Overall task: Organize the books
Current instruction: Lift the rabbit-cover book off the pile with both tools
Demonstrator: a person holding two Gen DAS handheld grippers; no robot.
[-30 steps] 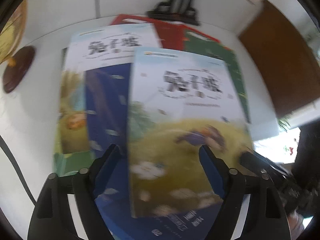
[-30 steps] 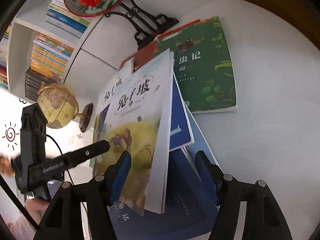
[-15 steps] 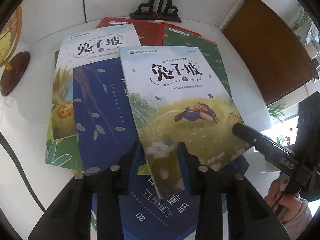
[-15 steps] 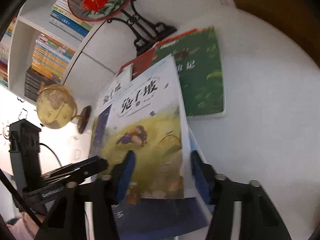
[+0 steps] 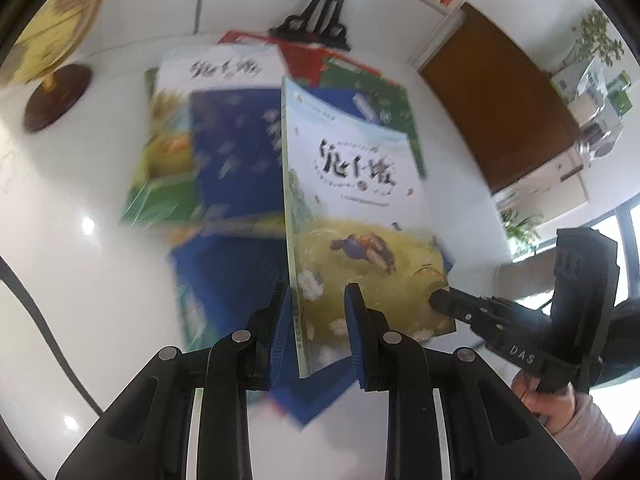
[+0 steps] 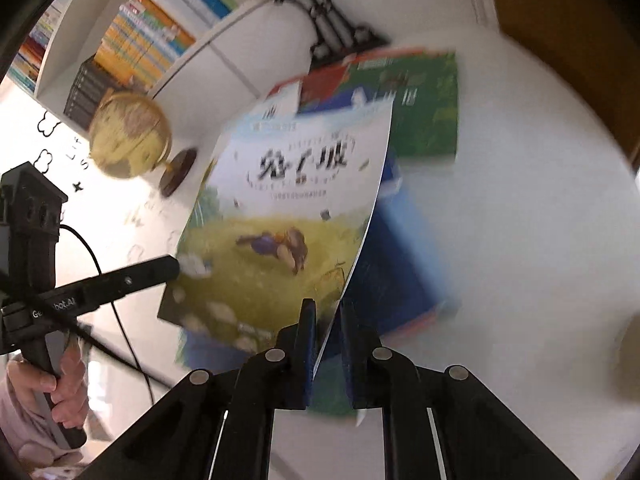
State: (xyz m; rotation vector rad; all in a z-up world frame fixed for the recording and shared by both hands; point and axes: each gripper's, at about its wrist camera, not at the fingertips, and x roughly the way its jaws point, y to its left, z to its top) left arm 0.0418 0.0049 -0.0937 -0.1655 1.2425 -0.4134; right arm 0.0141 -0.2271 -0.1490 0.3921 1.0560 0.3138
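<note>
Lifting one picture book [image 5: 360, 216] off the spread of books on the white tabletop [image 5: 80, 184] is the step in hand, by my reading. My left gripper [image 5: 316, 320] has its jaws closing over the book's spine edge near the lower corner; the cover sits between them, though a sliver of gap shows beside the pads, so I cannot confirm full pressure there. My right gripper [image 6: 326, 336] has its jaws closing on the opposite, open edge of the same book [image 6: 280, 216], nearly together with the thin cover between them. The book is tilted up, clear of the blue book [image 5: 236, 152] and the green book [image 6: 424, 108] lying beneath and behind it.

Judgement: the next move calls for both grips to seat firmly before any further raise, then for carrying the book level so the cover does not bend or slip. A globe [image 6: 128, 136] stands near the left side and should be avoided.
</note>
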